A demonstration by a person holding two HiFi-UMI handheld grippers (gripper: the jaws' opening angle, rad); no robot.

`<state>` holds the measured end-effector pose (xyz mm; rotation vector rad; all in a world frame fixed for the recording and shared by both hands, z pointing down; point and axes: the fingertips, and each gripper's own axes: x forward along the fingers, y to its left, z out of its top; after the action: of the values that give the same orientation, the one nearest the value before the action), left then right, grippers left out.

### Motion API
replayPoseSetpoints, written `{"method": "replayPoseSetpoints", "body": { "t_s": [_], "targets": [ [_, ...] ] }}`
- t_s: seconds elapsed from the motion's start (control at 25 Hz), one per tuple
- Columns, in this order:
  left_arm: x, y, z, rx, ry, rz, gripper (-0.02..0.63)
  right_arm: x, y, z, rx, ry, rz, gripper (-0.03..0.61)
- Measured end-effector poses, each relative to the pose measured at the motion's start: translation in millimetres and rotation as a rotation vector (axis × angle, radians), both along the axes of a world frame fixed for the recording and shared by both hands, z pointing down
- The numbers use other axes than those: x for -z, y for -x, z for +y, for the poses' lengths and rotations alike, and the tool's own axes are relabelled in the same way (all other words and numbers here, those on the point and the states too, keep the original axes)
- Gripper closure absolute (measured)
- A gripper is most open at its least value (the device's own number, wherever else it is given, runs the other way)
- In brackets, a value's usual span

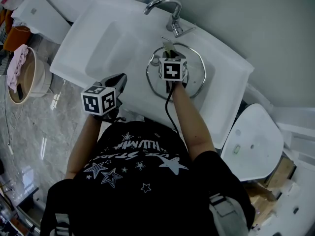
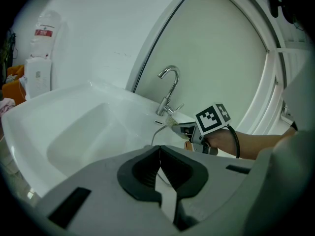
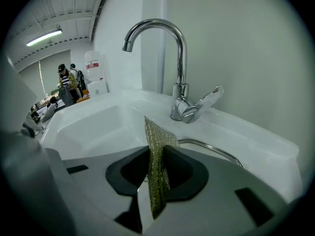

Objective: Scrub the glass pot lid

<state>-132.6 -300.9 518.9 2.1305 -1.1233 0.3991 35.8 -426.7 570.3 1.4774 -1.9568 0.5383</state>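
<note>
The glass pot lid [image 1: 196, 73] lies flat in the white sink [image 1: 93, 38], below the faucet [image 1: 165, 6]; its metal rim [image 3: 212, 149] shows just past my right jaws. My right gripper [image 1: 167, 57] hovers over the lid, shut on a green-gold scrub pad [image 3: 156, 167] that sticks up between the jaws. The pad's tip [image 1: 167, 45] points toward the faucet. My left gripper [image 1: 119, 79] is at the sink's near edge, left of the lid, jaws shut with nothing between them [image 2: 158, 154]. From it I see the right gripper [image 2: 179, 127] and the lid rim [image 2: 153, 137].
The sink's left part is a shallow basin [image 2: 83, 132]. A wooden bowl with a pink cloth [image 1: 23, 75] stands on the floor to the left. A white oval fixture [image 1: 253, 142] is at the right. People stand far off [image 3: 66, 82].
</note>
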Motion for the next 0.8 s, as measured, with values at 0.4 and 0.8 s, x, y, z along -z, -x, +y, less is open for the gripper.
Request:
{"method": "replayPoseSetpoints", "body": {
  "t_s": [0.4,0.8],
  "targets": [
    [6.2,-9.0,1.2,0.025,-0.016,-0.008,0.604,5.8,17.2,10.7,0.114,-0.01,-0.056,0.495],
    [15.7,-15.8,3.2,0.119,-0.057,-0.007,0.604,35.2,0.3,24.9,0.183,-0.083,-0.14,0.508]
  ]
}}
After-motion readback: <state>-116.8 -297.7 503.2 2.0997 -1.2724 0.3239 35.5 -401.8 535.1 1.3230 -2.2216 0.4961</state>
